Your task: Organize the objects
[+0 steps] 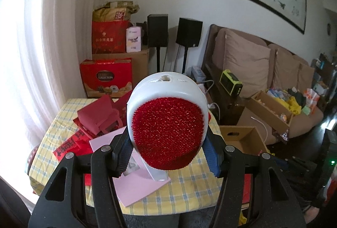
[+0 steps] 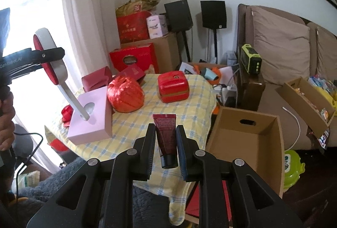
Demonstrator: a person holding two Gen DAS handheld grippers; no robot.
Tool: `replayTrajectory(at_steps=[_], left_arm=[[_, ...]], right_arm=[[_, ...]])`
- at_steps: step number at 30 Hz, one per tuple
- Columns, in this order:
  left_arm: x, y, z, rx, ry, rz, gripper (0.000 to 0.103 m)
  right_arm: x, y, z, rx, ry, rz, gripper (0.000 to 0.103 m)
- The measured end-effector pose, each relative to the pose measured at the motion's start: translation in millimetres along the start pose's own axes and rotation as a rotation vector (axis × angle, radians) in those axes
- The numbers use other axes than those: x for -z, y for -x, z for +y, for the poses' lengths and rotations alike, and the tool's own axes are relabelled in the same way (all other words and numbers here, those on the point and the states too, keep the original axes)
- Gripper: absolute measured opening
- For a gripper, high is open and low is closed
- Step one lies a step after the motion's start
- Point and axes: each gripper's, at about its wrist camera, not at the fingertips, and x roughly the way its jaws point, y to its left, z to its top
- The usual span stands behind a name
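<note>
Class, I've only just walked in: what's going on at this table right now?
A person is tidying with a claw in each hand. The left claw is clamped on a white lint brush with a red pad, held up above the pink box. The right claw grips a dark red tube over the checked tablecloth. An open cardboard box stands beside the table.

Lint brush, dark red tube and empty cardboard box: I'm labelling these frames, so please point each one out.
lint brush (image 1: 167, 133), left wrist view, on its red bristle face.
dark red tube (image 2: 166, 135), right wrist view, on its body.
cardboard box (image 2: 247, 121), right wrist view, on its far wall.
</note>
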Motion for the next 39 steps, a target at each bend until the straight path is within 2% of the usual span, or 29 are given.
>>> replayTrajectory(at_steps=[26,33,39], left_arm=[[-12.9,-6.2,-30.4,0.067,-0.004,-0.001,0.056],[-20.3,-1.2,-43.4,0.103,-0.025,-0.02,0.056],[-27.3,-4.0,-45.3,0.106,-0.01,-0.022,0.056]], right_arm=[[-6.7,23.9,-23.8,0.063,-0.017,-0.046,0.019],[-4.8,29.8,-40.9,0.144,-0.025,-0.047,0.019],[-4.3,40.3,-54.7,0.18,-0.046,-0.062,0.019]])
